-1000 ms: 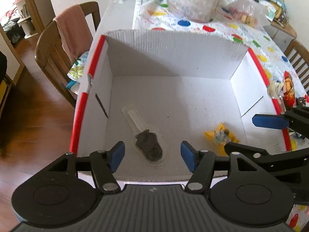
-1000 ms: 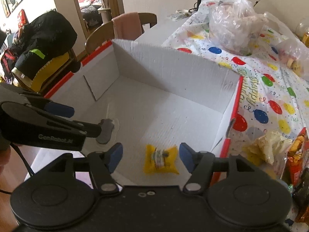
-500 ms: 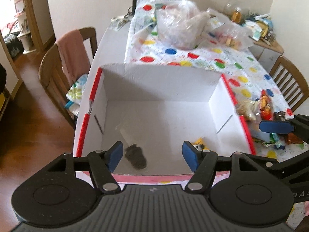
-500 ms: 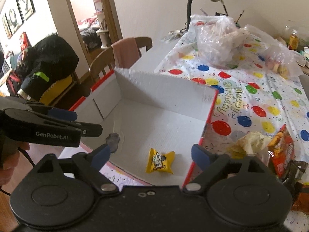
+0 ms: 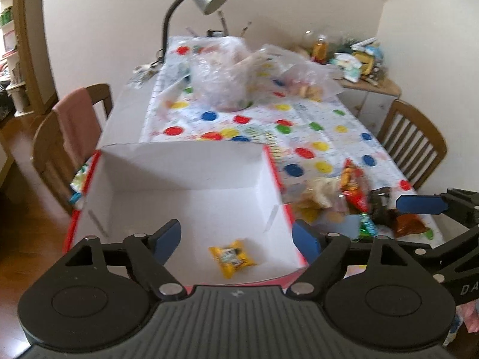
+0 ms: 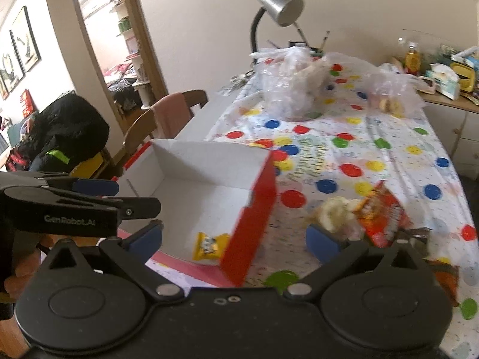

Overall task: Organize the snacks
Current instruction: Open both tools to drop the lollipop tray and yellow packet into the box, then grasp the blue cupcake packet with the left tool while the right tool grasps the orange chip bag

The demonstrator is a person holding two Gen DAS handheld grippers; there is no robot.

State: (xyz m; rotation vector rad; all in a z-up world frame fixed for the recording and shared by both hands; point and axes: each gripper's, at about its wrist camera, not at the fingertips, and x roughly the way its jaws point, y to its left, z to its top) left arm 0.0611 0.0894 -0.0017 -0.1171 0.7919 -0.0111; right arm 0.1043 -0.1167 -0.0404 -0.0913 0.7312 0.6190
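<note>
While our left tongs [image 5: 236, 237] gape empty, one yellow snack [image 5: 232, 258] lies in the box [image 5: 179, 161]. From the right view, our right tongs [image 6: 233, 239] spread empty; snacks [image 6: 380, 221] remain on the desk [image 6: 404, 155].

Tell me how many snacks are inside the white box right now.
1 visible: a yellow wrapped snack on the floor of the box, near its front right corner. The gripper bodies hide the front left area, so more may be there.

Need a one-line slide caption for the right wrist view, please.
Open right gripper above the red-sided box holding a yellow snack packet, loose snacks waiting on the polka-dot tablecloth.
</note>
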